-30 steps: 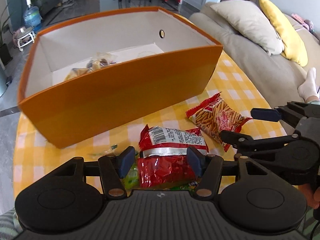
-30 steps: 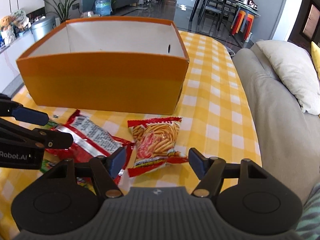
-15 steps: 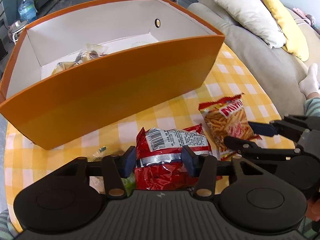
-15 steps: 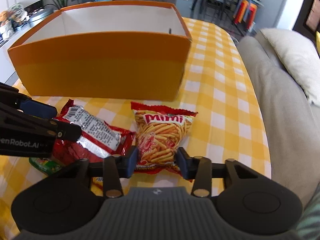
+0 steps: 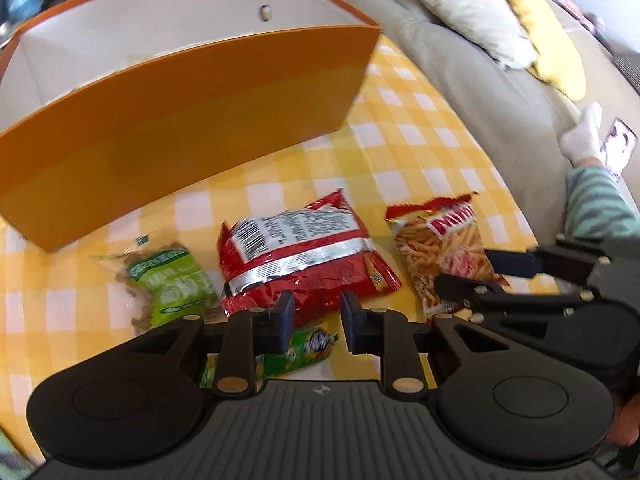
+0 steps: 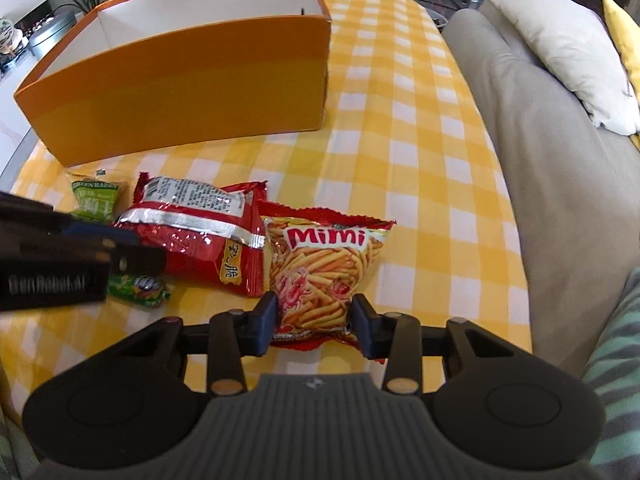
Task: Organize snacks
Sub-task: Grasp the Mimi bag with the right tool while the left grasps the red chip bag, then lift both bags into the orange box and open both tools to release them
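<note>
Pick-up step: the left gripper (image 5: 314, 316), pitched steeply down, has its fingers clamped on the near edge of the red packet (image 5: 304, 256), the right gripper (image 6: 314, 322) likewise on the Mimi packet (image 6: 324, 268); next, judged, lift both toward the orange box (image 6: 180, 96) at 11 o'clock.

orange box (image 5: 192, 120) floor hidden behind front wall, left wrist view blurred

Snack packets (image 6: 192, 236) on table (image 6: 420, 168), box (image 6: 180, 92) behind, sofa (image 6: 540, 140) right
</note>
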`<act>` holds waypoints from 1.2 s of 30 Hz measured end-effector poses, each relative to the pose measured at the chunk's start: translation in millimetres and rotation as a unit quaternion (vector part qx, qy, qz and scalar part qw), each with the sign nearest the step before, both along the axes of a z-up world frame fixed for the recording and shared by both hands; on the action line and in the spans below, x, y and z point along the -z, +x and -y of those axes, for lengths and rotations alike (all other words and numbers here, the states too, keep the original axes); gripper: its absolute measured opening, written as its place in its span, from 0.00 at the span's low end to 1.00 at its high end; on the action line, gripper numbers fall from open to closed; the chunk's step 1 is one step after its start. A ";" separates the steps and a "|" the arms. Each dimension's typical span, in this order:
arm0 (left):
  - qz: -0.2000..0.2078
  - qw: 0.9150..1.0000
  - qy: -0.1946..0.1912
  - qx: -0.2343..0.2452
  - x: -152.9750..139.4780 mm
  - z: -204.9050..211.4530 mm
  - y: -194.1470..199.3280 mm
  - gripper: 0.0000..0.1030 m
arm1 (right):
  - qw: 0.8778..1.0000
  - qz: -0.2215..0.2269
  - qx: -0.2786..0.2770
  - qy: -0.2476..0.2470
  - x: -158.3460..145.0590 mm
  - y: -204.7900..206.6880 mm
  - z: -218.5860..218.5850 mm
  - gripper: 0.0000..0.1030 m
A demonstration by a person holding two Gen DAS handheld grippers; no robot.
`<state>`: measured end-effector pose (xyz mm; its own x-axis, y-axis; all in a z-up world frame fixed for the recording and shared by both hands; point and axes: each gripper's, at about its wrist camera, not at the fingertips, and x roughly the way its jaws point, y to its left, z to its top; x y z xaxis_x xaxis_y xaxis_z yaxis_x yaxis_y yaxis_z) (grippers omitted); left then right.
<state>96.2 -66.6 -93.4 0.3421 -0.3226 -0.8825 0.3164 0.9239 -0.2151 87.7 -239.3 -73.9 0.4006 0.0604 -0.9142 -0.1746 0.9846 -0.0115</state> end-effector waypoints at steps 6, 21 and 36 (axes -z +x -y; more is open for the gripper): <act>0.078 0.989 0.070 0.108 -14.1 19.8 -9.8 0.75 | 1.000 -0.002 0.002 0.007 -0.5 -3.0 4.0 0.37; 0.089 0.913 0.199 0.344 18.5 50.0 7.8 0.83 | 0.999 0.001 0.004 0.051 -2.9 3.2 8.3 0.37; 0.018 0.880 0.202 0.430 38.1 69.6 38.6 0.88 | 0.999 0.010 -0.019 0.040 5.6 16.7 4.3 0.46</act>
